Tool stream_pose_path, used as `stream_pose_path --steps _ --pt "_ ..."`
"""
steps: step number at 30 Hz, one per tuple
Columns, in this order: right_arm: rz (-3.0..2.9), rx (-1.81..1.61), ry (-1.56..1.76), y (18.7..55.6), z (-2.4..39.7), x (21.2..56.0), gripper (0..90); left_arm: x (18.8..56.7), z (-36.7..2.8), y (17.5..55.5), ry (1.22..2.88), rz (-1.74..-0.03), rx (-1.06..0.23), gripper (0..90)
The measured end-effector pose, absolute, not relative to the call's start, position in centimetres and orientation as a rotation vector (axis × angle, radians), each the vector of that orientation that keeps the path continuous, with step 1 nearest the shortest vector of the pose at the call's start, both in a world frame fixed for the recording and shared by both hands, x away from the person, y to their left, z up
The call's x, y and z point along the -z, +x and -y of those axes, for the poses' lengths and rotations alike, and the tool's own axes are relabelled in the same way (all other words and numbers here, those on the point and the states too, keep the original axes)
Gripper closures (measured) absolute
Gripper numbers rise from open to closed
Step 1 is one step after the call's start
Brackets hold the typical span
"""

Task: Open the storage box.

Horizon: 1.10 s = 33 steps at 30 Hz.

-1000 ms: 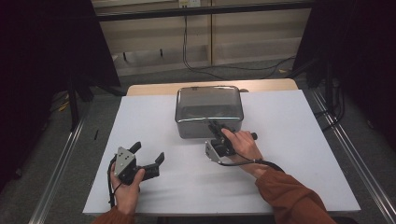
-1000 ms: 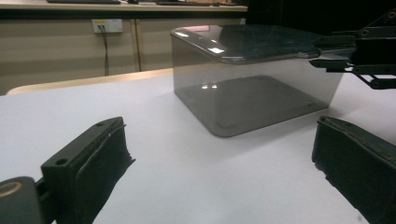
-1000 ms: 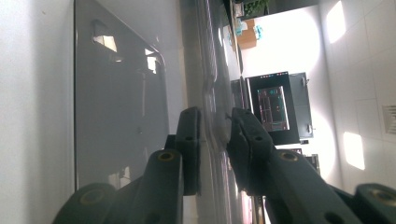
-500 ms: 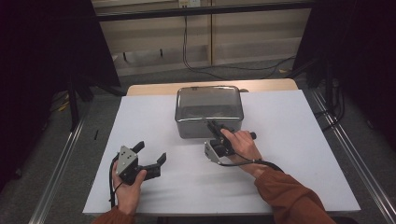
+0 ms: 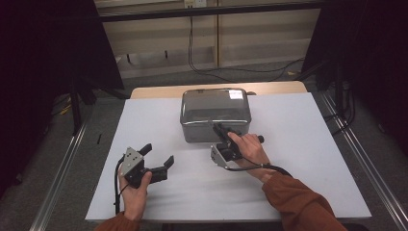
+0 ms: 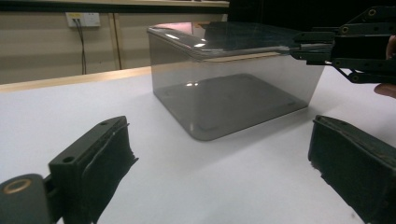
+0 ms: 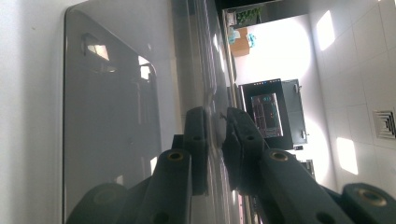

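Observation:
A clear smoky-grey plastic box [image 5: 215, 115] with a lid [image 5: 214, 97] stands at the middle back of the white table [image 5: 312, 144]. My right gripper [image 5: 218, 128] reaches the box's near edge, turned on its side, and in the right gripper view [image 7: 217, 126] its jaws are shut on the lid's rim [image 7: 205, 56]. In the left gripper view the box [image 6: 229, 93] stands ahead, with the right gripper [image 6: 303, 46] clamped on the lid's corner. My left gripper [image 5: 157, 154] rests at the front left, open [image 6: 219, 140], nothing between its jaws.
A wooden strip [image 5: 159, 91] runs behind the white top. Metal rails [image 5: 62, 163] line the floor on both sides. Cables [image 5: 192, 53] hang at the back wall. The person's rust-coloured sleeve [image 5: 298, 202] lies across the front right.

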State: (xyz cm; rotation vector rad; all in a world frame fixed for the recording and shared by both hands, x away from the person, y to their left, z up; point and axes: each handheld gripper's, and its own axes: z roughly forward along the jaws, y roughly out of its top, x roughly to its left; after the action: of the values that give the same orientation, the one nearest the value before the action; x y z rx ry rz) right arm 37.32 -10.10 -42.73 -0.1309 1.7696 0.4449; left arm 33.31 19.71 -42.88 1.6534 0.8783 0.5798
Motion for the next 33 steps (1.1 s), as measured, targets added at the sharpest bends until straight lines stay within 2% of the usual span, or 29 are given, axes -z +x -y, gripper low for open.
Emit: stream_pose_path --steps 4,9,26,33 --pt "-1.762 -0.446 -0.131 37.3 10.1 42.4 80.3 42.7 -19.3 33.6 1.655 -0.874 -0.556 5.2" --pt "-1.76 -0.452 -0.134 37.4 10.0 42.2 80.3 42.2 -18.9 34.1 1.665 -0.844 -0.608 4.3" --pt "-1.754 -0.463 -0.118 37.7 9.9 41.0 80.3 41.1 -17.4 37.3 1.654 -0.792 -0.581 2.0" --pt "-1.758 -0.457 -0.13 37.9 9.8 40.8 80.1 41.7 -17.1 38.8 1.664 -0.779 -0.599 3.1"
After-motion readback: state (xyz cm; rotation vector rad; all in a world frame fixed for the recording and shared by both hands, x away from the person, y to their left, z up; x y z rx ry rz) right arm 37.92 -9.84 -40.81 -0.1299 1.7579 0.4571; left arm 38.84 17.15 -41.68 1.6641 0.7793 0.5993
